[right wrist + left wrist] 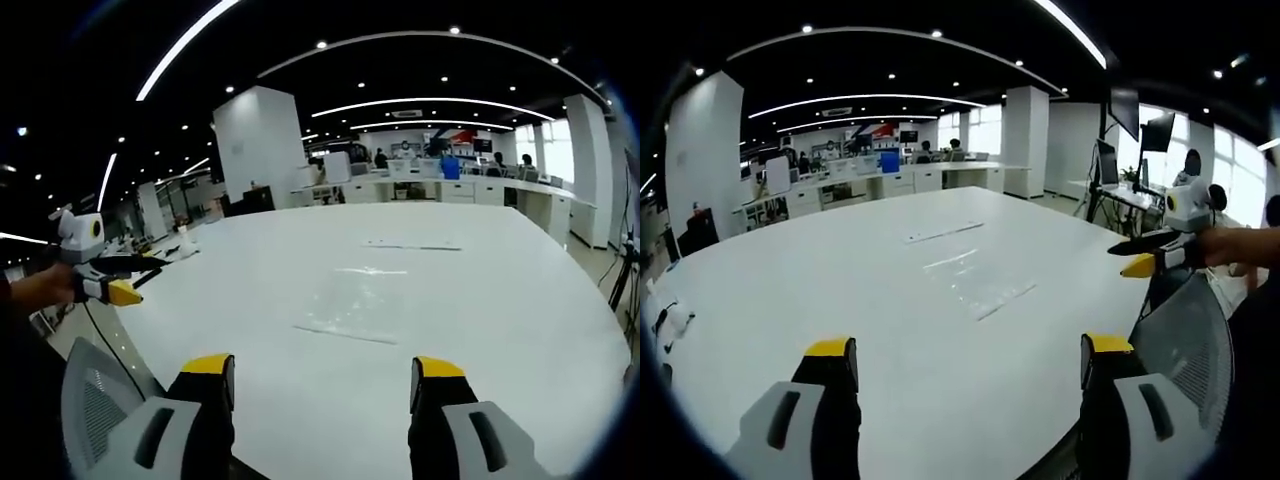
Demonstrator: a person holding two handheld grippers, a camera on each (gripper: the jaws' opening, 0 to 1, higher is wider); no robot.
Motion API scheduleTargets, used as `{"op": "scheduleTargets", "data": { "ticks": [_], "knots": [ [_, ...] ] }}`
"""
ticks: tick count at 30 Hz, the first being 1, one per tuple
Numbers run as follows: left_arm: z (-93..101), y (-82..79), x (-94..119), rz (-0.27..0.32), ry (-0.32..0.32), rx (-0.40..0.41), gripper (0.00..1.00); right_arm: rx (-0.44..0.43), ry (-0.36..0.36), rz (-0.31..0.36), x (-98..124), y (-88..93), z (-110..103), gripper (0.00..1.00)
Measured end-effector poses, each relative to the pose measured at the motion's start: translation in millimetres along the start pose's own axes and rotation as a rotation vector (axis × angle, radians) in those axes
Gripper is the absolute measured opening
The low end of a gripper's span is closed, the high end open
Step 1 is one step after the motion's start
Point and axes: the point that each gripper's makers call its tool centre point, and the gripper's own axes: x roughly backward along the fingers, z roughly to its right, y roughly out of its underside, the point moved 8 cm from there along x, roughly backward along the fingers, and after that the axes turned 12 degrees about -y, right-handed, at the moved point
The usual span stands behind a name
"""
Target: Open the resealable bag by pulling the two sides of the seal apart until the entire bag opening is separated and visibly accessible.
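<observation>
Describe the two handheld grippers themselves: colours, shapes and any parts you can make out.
Each gripper has two black jaws with yellow tips rising from pale grey housings with dark oval slots. The left gripper and the right gripper look alike in their own views. In the left gripper view, the right one appears side-on, black with a yellow tip. A grey mesh chair back sits nearby.

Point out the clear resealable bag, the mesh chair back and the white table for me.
resealable bag (980, 288), left gripper view, middle of the clear film
mesh chair back (1185, 345), left gripper view, grey mesh panel
white table (520, 300), right gripper view, bare top
</observation>
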Motion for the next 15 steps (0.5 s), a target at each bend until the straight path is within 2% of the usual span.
{"op": "scheduleTargets", "data": {
  "ticks": [15],
  "knots": [
    [-0.1, -2.2, -5.1, -0.009, 0.009, -0.007, 0.9, 0.033, -0.027, -0.026, -10.8, -6.3, 8.7, 0.69]
  ]
}}
